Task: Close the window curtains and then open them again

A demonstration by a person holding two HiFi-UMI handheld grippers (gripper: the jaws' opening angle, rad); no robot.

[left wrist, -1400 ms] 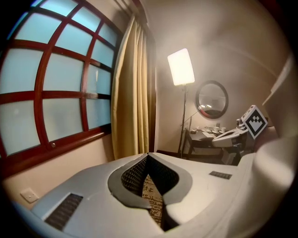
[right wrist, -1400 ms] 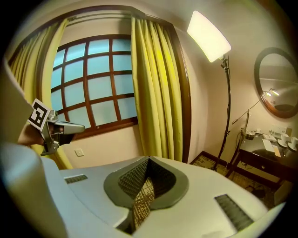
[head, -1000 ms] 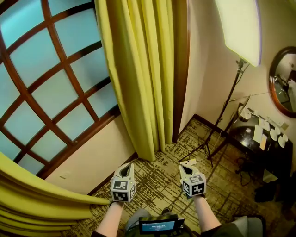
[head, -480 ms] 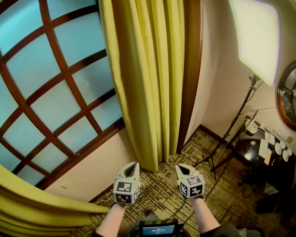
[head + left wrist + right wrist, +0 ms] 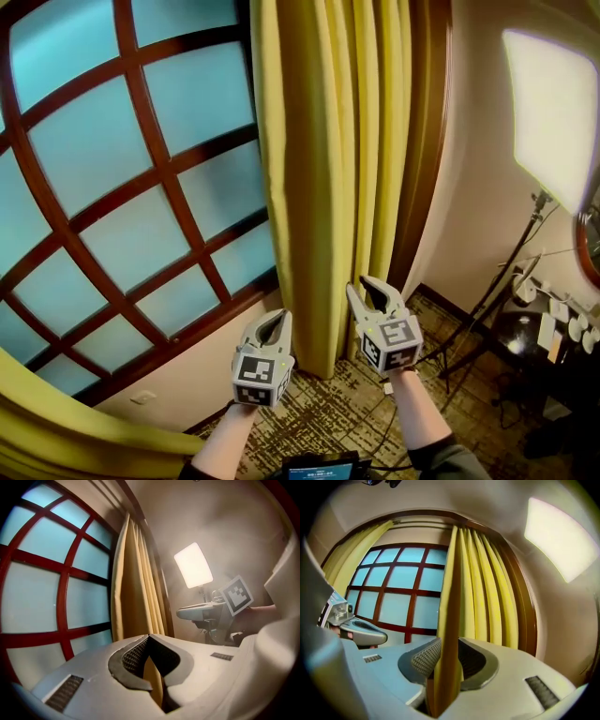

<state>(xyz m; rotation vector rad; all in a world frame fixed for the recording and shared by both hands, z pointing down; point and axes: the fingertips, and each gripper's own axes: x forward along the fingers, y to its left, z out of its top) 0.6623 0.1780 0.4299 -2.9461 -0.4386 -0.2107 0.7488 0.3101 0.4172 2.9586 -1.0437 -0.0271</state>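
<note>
Your right tongs [image 5: 367, 292] have just been spreading and straddle the leading edge of the yellow curtain [image 5: 328, 169] bunched at the window's [image 5: 122, 187] 3 o'clock side — not pinching yet, likely lined up to drag it shut — while your left tongs [image 5: 276, 325] are pressed together, empty.

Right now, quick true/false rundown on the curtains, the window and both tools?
1. The right curtain hangs bunched at the right of the window. True.
2. The left tool grips that curtain. False: it is shut on nothing and is apart from the cloth.
3. The curtain's edge stands between the right tool's jaws. True; they have just been opening and are not pressing it.
4. The window is covered. False: most panes show bare.
5. The light panel is dark. False: it glows.
</note>
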